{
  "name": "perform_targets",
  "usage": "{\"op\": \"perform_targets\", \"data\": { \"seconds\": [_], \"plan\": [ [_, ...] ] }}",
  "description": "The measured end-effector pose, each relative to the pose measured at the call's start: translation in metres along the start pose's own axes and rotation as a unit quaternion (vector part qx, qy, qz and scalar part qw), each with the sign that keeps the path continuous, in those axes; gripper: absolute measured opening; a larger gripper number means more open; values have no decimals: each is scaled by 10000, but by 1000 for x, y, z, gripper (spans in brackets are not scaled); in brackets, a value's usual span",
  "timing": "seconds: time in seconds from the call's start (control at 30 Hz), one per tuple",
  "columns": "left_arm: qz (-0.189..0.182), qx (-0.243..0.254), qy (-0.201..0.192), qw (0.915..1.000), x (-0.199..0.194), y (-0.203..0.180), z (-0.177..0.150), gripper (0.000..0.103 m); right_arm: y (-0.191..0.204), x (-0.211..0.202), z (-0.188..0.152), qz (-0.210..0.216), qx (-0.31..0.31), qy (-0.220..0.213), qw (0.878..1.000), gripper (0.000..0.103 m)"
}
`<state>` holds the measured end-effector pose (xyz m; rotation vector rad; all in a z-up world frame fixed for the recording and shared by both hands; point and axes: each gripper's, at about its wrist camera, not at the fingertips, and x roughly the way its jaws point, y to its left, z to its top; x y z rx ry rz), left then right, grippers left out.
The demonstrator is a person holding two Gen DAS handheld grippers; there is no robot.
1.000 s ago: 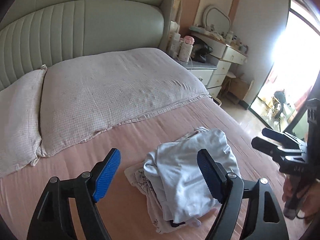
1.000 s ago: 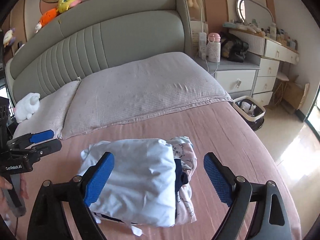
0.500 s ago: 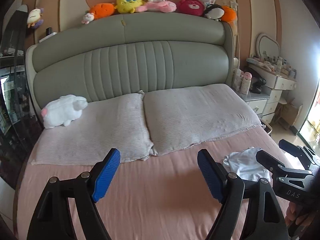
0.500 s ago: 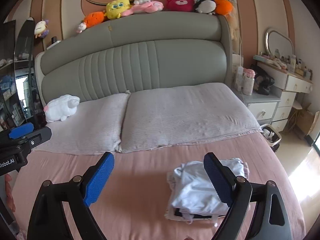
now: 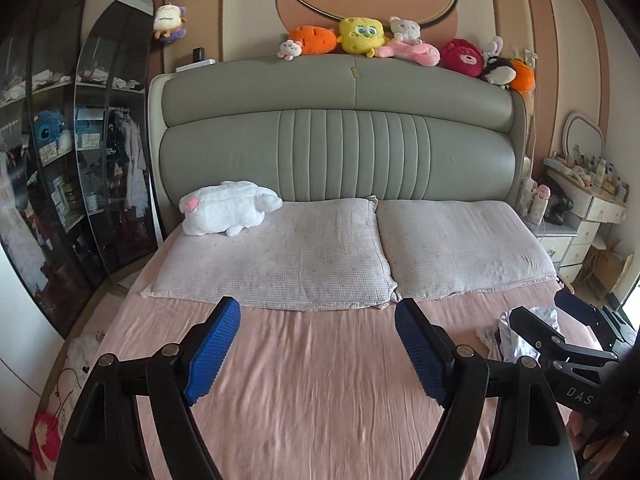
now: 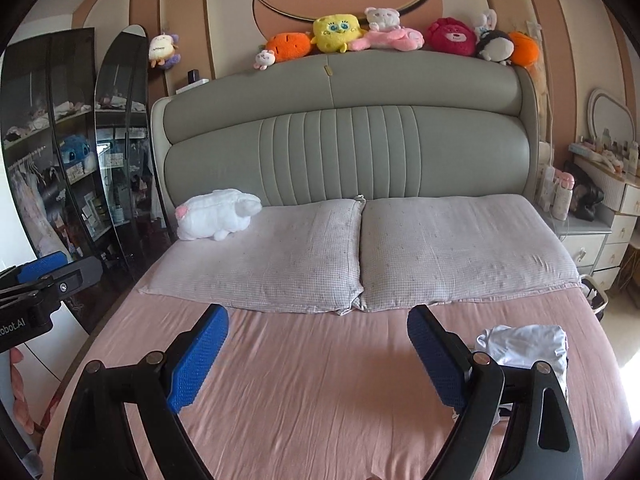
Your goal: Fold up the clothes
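A bedroom fills both views, with a wall of cream and terracotta curved bands behind a wide bed. At the far left of the right wrist view stands a dark glass wardrobe [image 6: 60,168], glossy and curved, showing shelves and hanging clothes behind the panes. Next comes the padded grey-green headboard [image 6: 340,148], smooth like leather with vertical ribs in its middle panel. Along its top sits a row of plush toys [image 6: 380,38]: orange, yellow, pink, red and black-and-white. A fluffy white plush rabbit [image 6: 218,214] lies on the left of two flat, finely checked pillows [image 6: 280,256]. The pink sheet [image 6: 320,380] covers the mattress in soft lengthwise wrinkles.

In the lower part of the left wrist view the left gripper [image 5: 318,354] hangs over the bare sheet, its ribbed blue pads [image 5: 212,350] wide apart with nothing between them. The right gripper [image 6: 318,354] in its own view is likewise spread wide and empty.

The folded clothes [image 6: 528,346] lie at the lower right of the frame on the sheet: a compact stack topped by a smooth white garment with rounded folded edges, partly hidden behind the gripper's right finger. At the right edge stands a white dresser [image 6: 612,216] crowded with small bottles.
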<state>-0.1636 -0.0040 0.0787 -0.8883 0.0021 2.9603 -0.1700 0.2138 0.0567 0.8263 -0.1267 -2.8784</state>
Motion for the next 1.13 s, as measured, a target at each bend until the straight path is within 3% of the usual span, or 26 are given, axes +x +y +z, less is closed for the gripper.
{"op": "perform_targets", "data": {
  "seconds": [0.13,0.27,0.4,0.57,0.7,0.93,1.13],
  "plan": [
    [-177,-37,-121,9998,-37,11,-20,79,4,-27,-11,-207,90,48,9997,91],
    [-97,-83,-102,9999,-68,15,-44,81,8,-61,-33,-252,236,-1,9994,91],
    [562,-352,-83,9978,-95,21,-69,81,19,-91,-58,-392,238,78,9989,91],
    [429,-409,-81,9982,-125,28,-96,81,26,-128,-84,-319,418,148,9985,91],
    [291,-535,-67,9981,-145,30,-110,81,34,-154,-95,-314,200,58,9993,91],
    [296,-606,125,9976,-149,31,-118,81,43,-163,-114,-139,41,312,9994,91],
    [249,-478,-19,9985,-153,27,-124,81,47,-161,-117,-271,37,297,9992,91]
  ]
}}
